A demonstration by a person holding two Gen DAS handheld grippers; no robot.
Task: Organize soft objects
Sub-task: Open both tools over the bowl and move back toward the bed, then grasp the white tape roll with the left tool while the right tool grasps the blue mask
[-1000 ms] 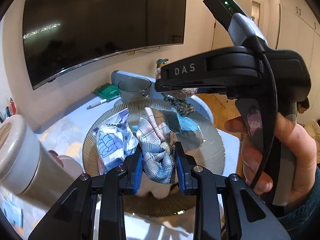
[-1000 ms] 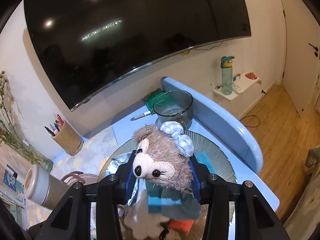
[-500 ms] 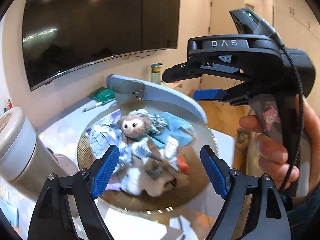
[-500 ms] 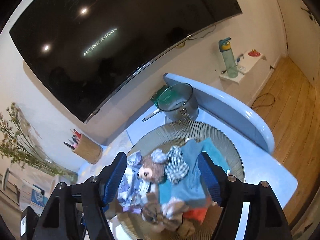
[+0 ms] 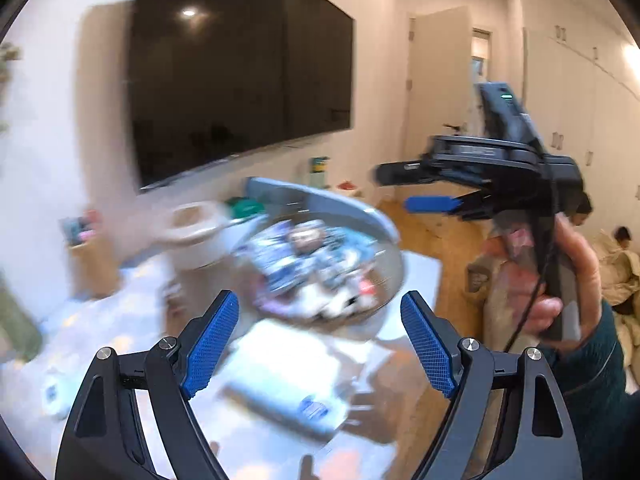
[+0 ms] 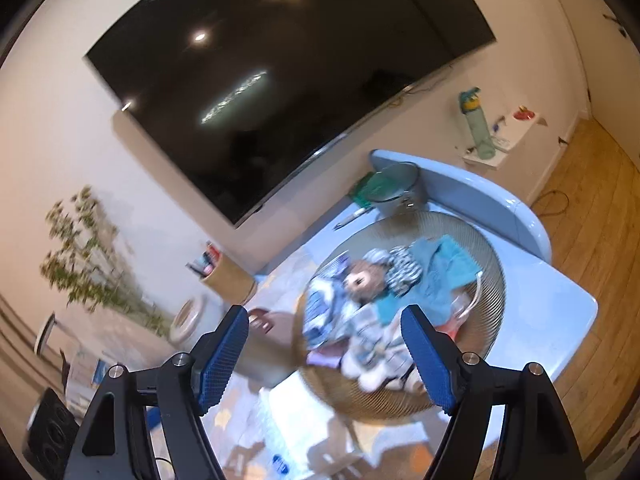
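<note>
A round woven basket (image 6: 494, 258) on the blue table holds a heap of soft things: a brown plush bear (image 6: 362, 280), a checked cloth (image 6: 404, 270), a teal cloth (image 6: 444, 264) and a blue-and-white patterned cloth (image 6: 324, 304). My right gripper (image 6: 326, 312) hangs back above the basket's near-left side, its jaws opening with nothing between them. My left gripper (image 5: 320, 298) is open and empty, drawn back from the basket (image 5: 394, 264), where the bear (image 5: 302, 236) shows blurred. The right gripper (image 5: 400, 188) appears at the right of the left wrist view, held in a hand (image 5: 560, 280).
A large dark screen hangs on the wall behind. On the table stand a glass pot (image 6: 396, 192), a pen holder (image 6: 228, 280), a pale flask (image 6: 188, 320) and papers in front. A raised blue rim (image 6: 500, 208) edges the table's far right; wood floor lies beyond.
The left gripper let go of the checked cloth and the right let go of the plush bear. Both opened wide and pulled back and up; the soft things now lie in the basket.
</note>
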